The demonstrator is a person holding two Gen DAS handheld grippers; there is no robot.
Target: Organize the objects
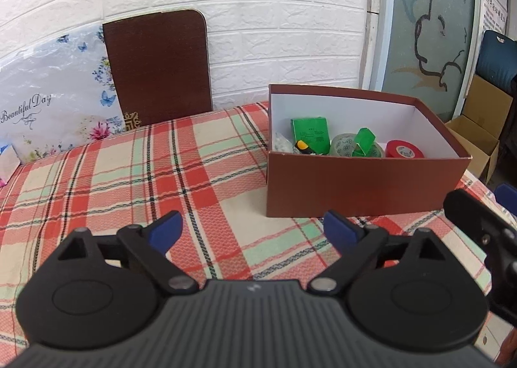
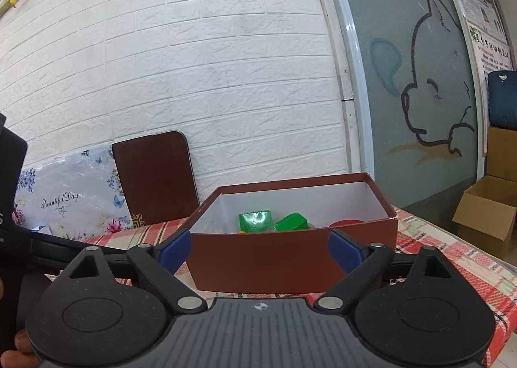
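Note:
A brown open box point(image 1: 362, 187) stands on the plaid tablecloth point(image 1: 129, 180). Inside lie a green packet point(image 1: 310, 135), a clear tape roll point(image 1: 347, 146) with a green piece point(image 1: 365, 140) on it, a red tape roll point(image 1: 404, 150) and a small black-and-orange item point(image 1: 305, 147). My left gripper point(image 1: 253, 230) is open and empty, low over the cloth, in front of and left of the box. My right gripper point(image 2: 260, 251) is open and empty, just in front of the box's near wall point(image 2: 290, 258). The right gripper's body shows at the left wrist view's right edge point(image 1: 481, 225).
A dark brown board point(image 1: 158, 67) and a floral "Beautiful Day" panel point(image 1: 55, 106) lean against the white brick wall behind the table. Cardboard boxes point(image 2: 488, 216) stand on the floor at the right, beside a glass door with a cartoon drawing point(image 2: 429, 93).

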